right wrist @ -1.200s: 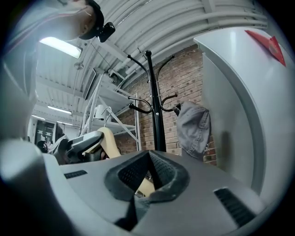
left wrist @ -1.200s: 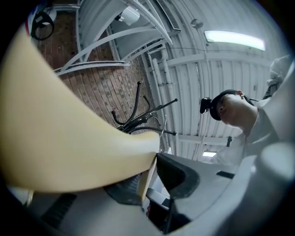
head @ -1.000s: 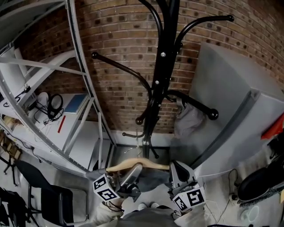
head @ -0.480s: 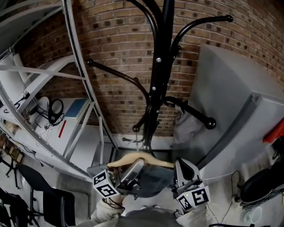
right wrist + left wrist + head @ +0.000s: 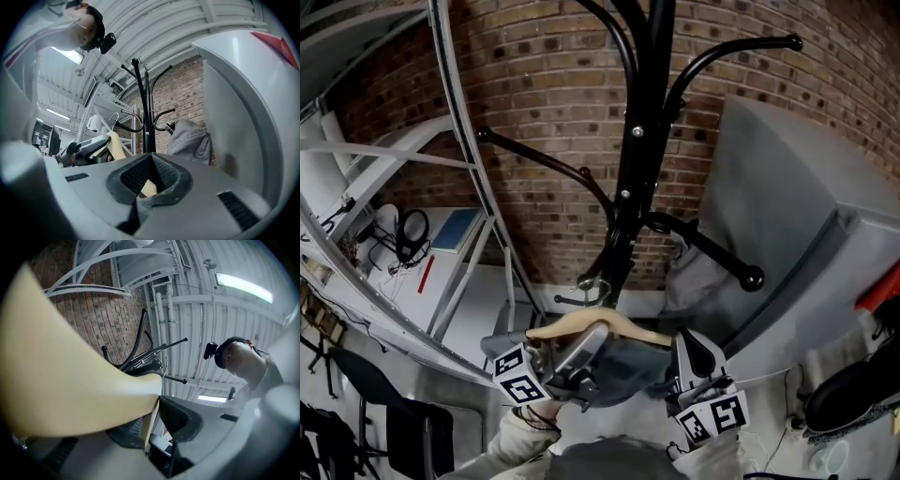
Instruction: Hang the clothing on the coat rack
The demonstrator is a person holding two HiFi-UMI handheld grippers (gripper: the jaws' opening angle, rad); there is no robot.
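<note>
Wooden hanger (image 5: 623, 325) spanning crosswise, hook pointing up at coat rack (image 5: 636, 169) just ahead.
Left gripper (image 5: 586, 343) and right gripper (image 5: 684, 343) are each pinching it.

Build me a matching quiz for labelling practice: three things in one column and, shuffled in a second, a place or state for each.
1. wooden hanger
2. grey garment
3. headphones

A. lying on the white shelf at left
B. clamped by the left gripper and the right gripper
C. hung on an arm of the black coat rack

Pairs: 1-B, 2-C, 3-A
</note>
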